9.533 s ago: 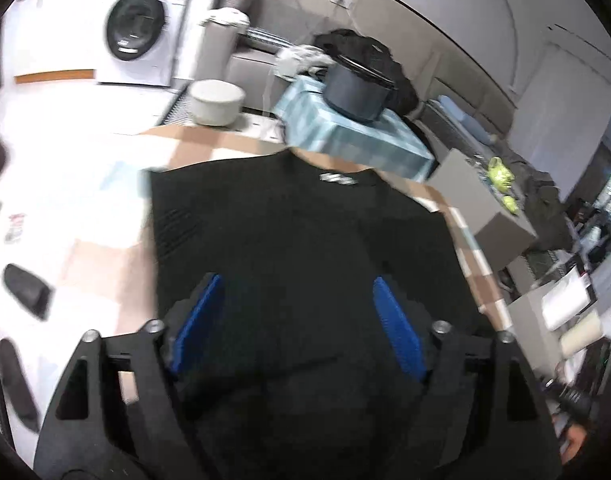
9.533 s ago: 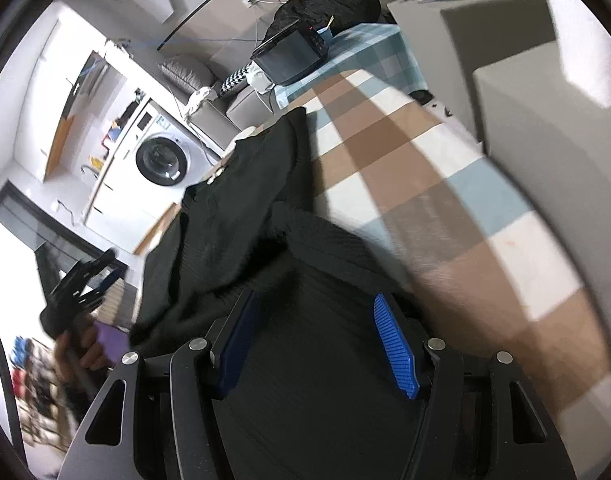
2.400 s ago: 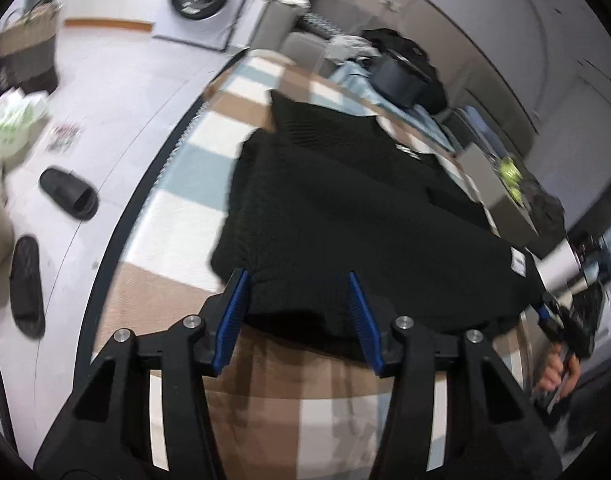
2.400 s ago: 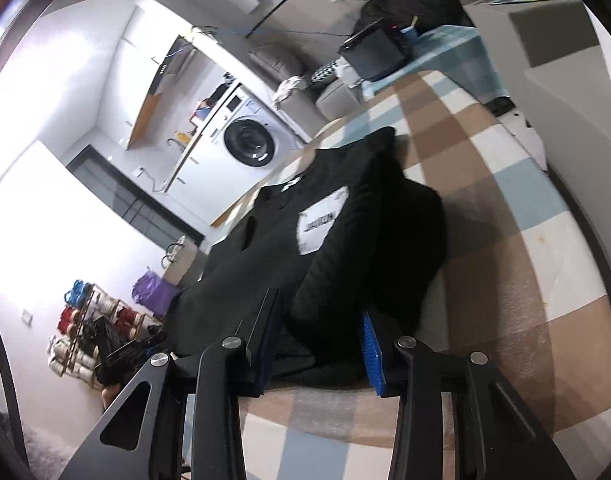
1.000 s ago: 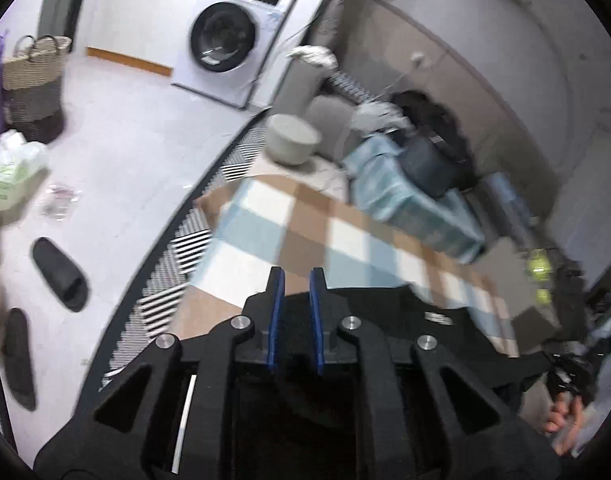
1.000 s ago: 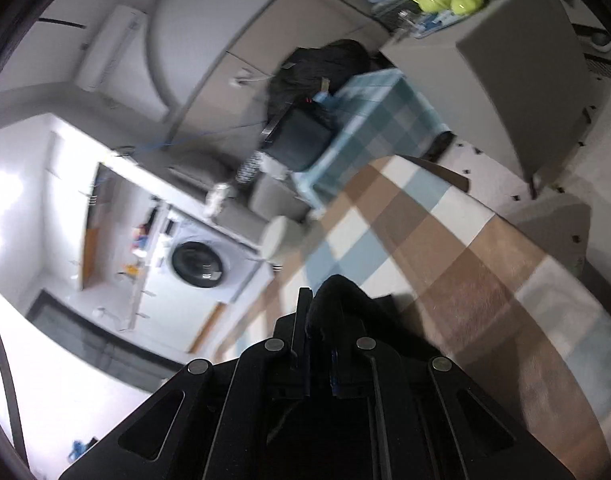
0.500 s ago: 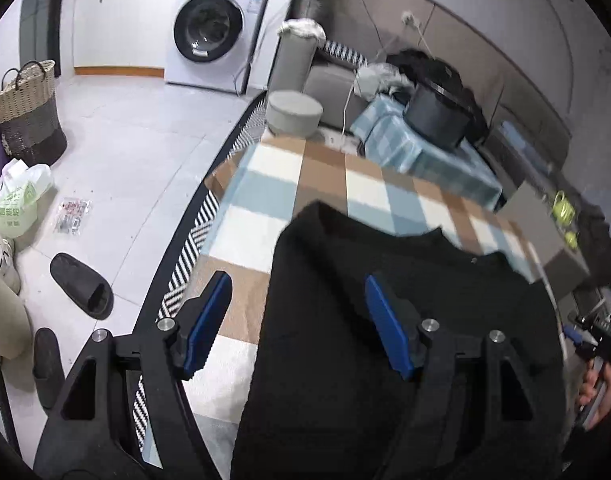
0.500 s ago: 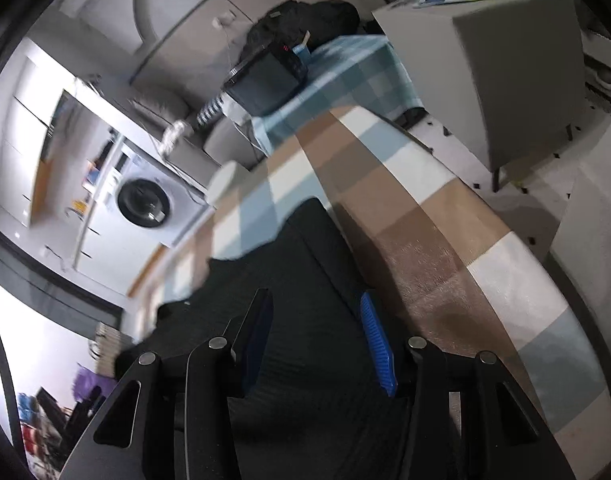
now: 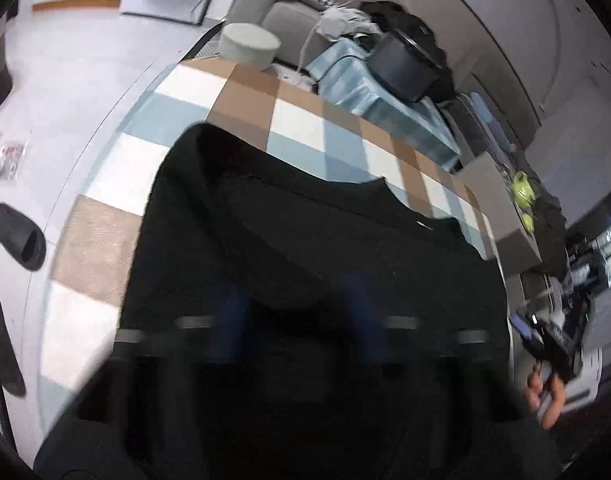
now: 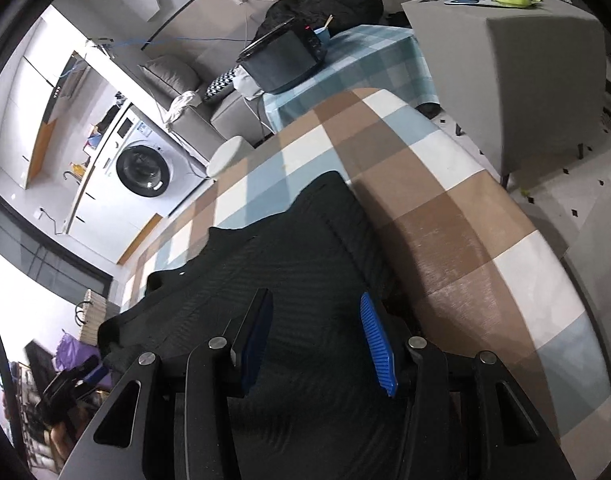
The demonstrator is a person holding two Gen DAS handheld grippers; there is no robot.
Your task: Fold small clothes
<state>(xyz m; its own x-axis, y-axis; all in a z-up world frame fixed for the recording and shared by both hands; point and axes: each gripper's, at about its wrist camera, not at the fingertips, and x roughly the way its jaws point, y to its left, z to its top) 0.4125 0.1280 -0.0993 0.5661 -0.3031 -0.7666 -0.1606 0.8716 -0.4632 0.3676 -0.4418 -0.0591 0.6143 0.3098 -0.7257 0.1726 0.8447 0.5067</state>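
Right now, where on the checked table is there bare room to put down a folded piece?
Bare checked table runs to the right of the black garment, out to the table's rim. Another bare band lies beyond the garment's far edge, toward the round stool. The near middle is crowded: the garment covers it.

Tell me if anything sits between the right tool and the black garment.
Nothing visible does. The right tool stands open directly over the black garment, which lies spread on the checked tablecloth. Only fabric shows between and beneath its blue pads.
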